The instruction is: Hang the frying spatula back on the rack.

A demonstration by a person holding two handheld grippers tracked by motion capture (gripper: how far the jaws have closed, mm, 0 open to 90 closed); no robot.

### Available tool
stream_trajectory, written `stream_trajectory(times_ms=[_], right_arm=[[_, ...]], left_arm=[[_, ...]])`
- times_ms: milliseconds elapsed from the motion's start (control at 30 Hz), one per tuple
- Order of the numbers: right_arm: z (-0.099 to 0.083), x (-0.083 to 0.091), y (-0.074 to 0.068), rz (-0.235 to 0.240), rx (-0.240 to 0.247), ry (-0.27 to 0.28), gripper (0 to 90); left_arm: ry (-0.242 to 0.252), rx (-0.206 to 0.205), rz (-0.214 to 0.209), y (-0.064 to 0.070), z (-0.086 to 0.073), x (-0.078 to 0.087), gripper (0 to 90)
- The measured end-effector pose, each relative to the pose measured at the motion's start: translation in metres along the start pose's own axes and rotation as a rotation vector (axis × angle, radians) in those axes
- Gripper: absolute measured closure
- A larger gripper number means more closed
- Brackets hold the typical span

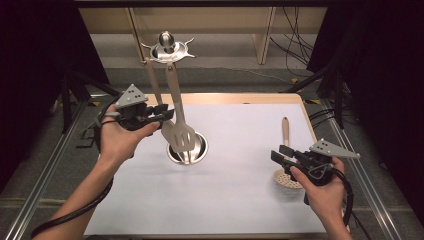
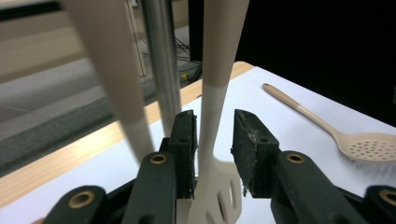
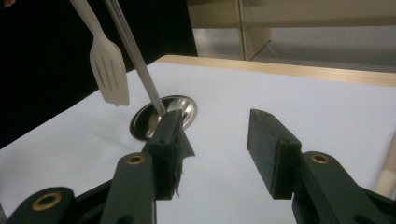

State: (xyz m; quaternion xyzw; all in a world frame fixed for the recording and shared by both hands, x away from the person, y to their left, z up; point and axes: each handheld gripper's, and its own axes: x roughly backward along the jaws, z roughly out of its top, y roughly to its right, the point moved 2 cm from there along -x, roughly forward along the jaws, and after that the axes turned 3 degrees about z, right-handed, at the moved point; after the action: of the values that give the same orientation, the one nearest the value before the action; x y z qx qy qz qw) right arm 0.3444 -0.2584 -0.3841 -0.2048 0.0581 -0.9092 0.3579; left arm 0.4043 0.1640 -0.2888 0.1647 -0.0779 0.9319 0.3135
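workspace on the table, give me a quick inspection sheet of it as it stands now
surface: white table top with a pale wood edge, flat.
job's things: beige slotted plastic spatula hanging on the steel utensil stand, whose round base sits on the table; a second beige utensil handle hangs beside it; beige perforated skimmer spoon lies flat at the right.
clutter: nothing seen.
grippers: left gripper has its jaws around the spatula's neck, a gap on one side; right gripper open, empty, next to the skimmer.
cables: black cable trails from the left gripper; loose wires on the floor behind.
surroundings: black curtains, metal frame rails.
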Motion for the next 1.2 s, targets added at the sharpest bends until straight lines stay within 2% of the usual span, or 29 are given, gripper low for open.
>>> stream_trajectory(times_ms=[67, 100, 133, 167, 200, 233, 300, 333, 367, 400, 500, 533, 567, 633, 767, 900, 1033, 1133, 1200], right_arm=[[0.0, 0.0, 0.0, -0.001, 0.005, 0.003, 56.4], [0.0, 0.0, -0.002, -0.003, -0.02, -0.004, 56.4], [0.0, -0.001, -0.002, 0.005, -0.02, -0.001, 56.4], [0.0, -0.001, -0.002, 0.005, -0.02, -0.001, 56.4], [0.0, -0.001, -0.001, 0.007, -0.001, 0.0, 56.4], [0.0, -0.001, -0.003, 0.009, -0.03, -0.005, 56.4], [-0.001, -0.001, -0.004, 0.01, -0.037, -0.01, 56.4], [-0.001, -0.001, -0.004, 0.012, -0.04, -0.009, 56.4], [-0.001, -0.001, -0.003, 0.004, -0.027, -0.007, 56.4], [-0.001, -0.001, -0.002, -0.001, -0.022, -0.008, 56.4], [-0.001, -0.001, -0.002, 0.001, -0.008, -0.001, 56.4], [-0.001, -0.001, -0.002, 0.004, -0.022, -0.007, 56.4], [0.0, -0.001, -0.001, 0.004, -0.003, -0.003, 56.4], [0.0, -0.001, -0.001, 0.005, -0.003, 0.003, 56.4], [-0.001, 0.0, -0.003, 0.006, -0.035, -0.009, 56.4], [-0.001, -0.001, -0.001, -0.002, -0.008, -0.001, 56.4], [-0.001, -0.001, -0.002, 0.002, -0.016, -0.006, 56.4], [0.0, -0.001, 0.0, -0.002, 0.013, -0.002, 56.4], [-0.001, -0.001, 0.0, -0.003, 0.006, -0.003, 56.4]], left_arm=[[0.025, -0.005, 0.009, -0.002, 0.003, 0.01, 78.1], [0.036, -0.002, 0.015, -0.003, 0.005, 0.014, 81.5], [0.061, 0.012, 0.016, -0.006, 0.01, 0.019, 87.6], [0.061, 0.012, 0.016, -0.006, 0.01, 0.019, 88.7], [0.064, 0.015, 0.022, -0.007, 0.012, 0.022, 88.7], [0.074, 0.02, 0.023, -0.008, 0.016, 0.024, 89.0], [0.094, 0.024, 0.031, -0.01, 0.022, 0.028, 89.2], [0.088, 0.058, 0.035, -0.008, 0.024, 0.03, 89.2], [0.101, 0.037, 0.052, -0.009, 0.027, 0.032, 89.2], [0.112, 0.03, 0.051, -0.009, 0.031, 0.032, 89.2], [0.135, 0.028, 0.066, -0.011, 0.038, 0.035, 89.2], [0.142, 0.026, 0.073, -0.012, 0.041, 0.035, 89.3], [0.153, 0.025, 0.076, -0.013, 0.044, 0.036, 89.3], [0.163, 0.024, 0.082, -0.014, 0.048, 0.037, 89.2], [0.2, 0.029, 0.089, -0.015, 0.058, 0.042, 89.3], [0.223, 0.029, 0.099, -0.017, 0.067, 0.044, 89.3], [0.231, 0.027, 0.11, -0.02, 0.073, 0.044, 89.3], [0.237, 0.028, 0.118, -0.02, 0.076, 0.043, 89.3], [0.235, 0.027, 0.119, -0.021, 0.076, 0.042, 89.3]])
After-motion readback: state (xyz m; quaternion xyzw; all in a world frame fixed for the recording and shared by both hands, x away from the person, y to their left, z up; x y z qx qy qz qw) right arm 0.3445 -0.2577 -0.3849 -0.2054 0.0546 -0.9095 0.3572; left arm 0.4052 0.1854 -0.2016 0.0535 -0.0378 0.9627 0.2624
